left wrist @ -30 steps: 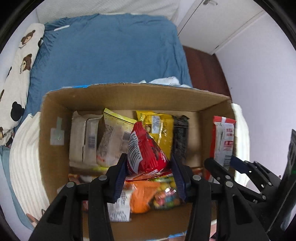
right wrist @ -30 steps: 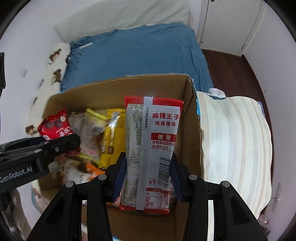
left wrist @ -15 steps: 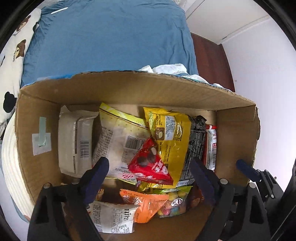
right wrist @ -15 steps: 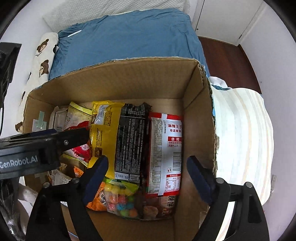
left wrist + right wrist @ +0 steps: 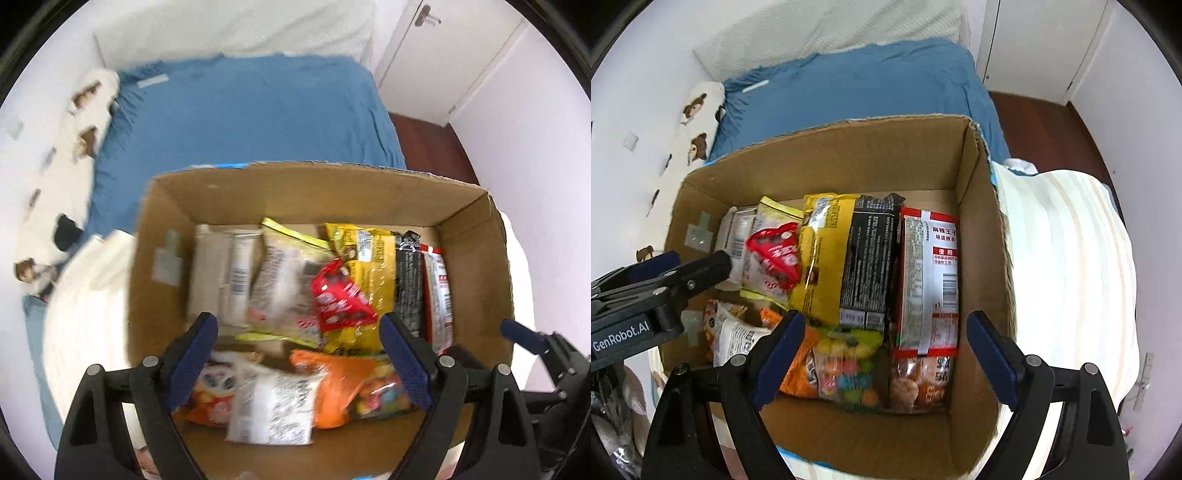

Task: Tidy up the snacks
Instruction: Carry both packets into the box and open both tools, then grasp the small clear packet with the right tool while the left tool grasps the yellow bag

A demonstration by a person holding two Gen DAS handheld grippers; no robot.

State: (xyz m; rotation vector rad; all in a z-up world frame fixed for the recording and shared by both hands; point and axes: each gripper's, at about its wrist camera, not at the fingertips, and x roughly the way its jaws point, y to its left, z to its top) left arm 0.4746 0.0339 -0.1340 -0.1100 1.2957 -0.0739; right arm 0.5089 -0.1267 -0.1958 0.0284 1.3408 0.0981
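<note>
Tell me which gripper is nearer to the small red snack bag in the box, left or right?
Left. The left gripper hangs open just above the small red snack bag. The right gripper is open further right, over the red-and-white packet.

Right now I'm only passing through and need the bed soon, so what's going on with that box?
Someone with a handheld gripper in each hand is sorting snacks into a cardboard box on the bed. Both the left gripper and the right gripper hang open over it, holding nothing. A small red packet leans among upright bags, and a red-and-white spicy strip pack stands against the right wall. More bags lie loose at the front.
</note>
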